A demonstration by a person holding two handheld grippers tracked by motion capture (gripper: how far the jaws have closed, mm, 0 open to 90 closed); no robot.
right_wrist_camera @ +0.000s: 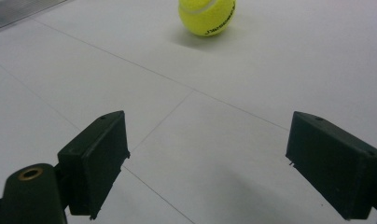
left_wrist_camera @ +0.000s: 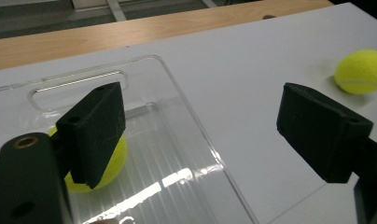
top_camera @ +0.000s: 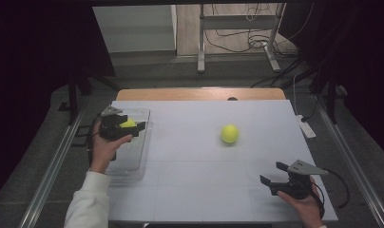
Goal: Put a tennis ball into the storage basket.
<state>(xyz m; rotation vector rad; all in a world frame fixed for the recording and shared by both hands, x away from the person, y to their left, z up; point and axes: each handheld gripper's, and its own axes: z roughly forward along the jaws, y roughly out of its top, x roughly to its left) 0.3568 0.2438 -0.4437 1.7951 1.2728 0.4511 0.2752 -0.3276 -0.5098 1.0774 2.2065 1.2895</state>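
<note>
The right gripper [right_wrist_camera: 207,163], with its two blocky black jaws spread wide apart, hangs just above a smooth white tabletop [right_wrist_camera: 289,60] crossed by thin grey seam lines. Nothing sits between the jaws. Well ahead, near the top edge, a fuzzy yellow-green tennis ball [right_wrist_camera: 206,16] with dark printed lettering rests on the surface, casting a soft shadow to its left.
</note>
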